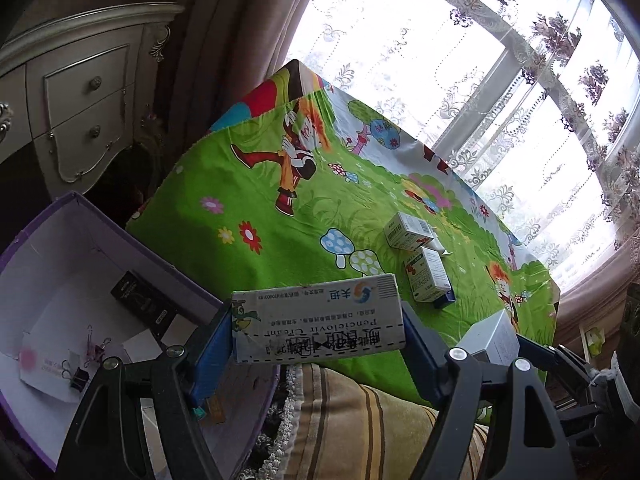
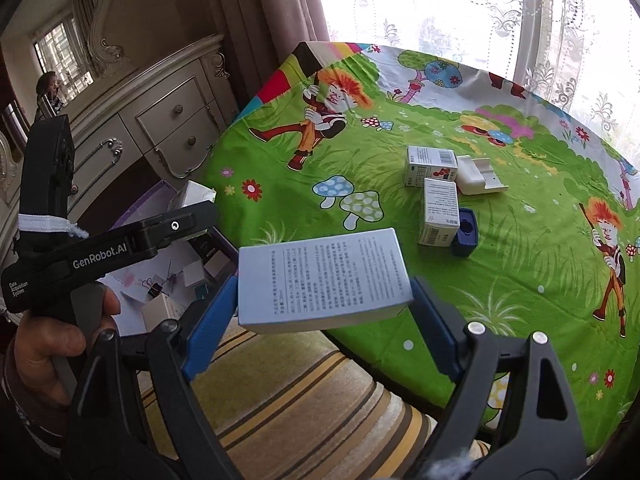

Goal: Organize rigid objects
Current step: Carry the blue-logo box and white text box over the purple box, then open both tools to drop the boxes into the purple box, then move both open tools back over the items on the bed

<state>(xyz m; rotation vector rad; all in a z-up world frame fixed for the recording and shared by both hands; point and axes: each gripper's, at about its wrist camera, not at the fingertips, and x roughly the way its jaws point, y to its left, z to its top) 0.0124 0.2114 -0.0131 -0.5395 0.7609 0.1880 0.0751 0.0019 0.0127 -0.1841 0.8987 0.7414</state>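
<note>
Nearest my lens, the left tool (image 1: 318, 334) gripped a long cream carton (image 1: 318, 318) by its two ends, blue pads pressed against thin, scuffed card printed with "Penciclovir Cream" upside down. My right tool (image 2: 322, 286) likewise clamped a pale grey box (image 2: 322, 282) — crisp-edged, matte, one broad face covered in fine print — across its width. Both cartons hung above the striped cushion (image 2: 288, 392) at the near edge of the worktop (image 1: 260, 184), whose green cartoon cloth lay smooth and slightly glossy. The purple storage box (image 1: 132, 236), white inside and made of stiff card, sat low to the left, already holding a black carton (image 1: 144, 306), binder clips (image 1: 80, 376) and some white pieces, so I judged the sorting well under way. Left on the cloth were two small white medicine boxes (image 2: 432, 166) (image 2: 440, 212), a white plastic piece (image 2: 478, 174) with an open channel and a small dark blue cup-like holder (image 2: 466, 232), clustered together. Those — and the two cartons I held — were not yet in the storage box.
</note>
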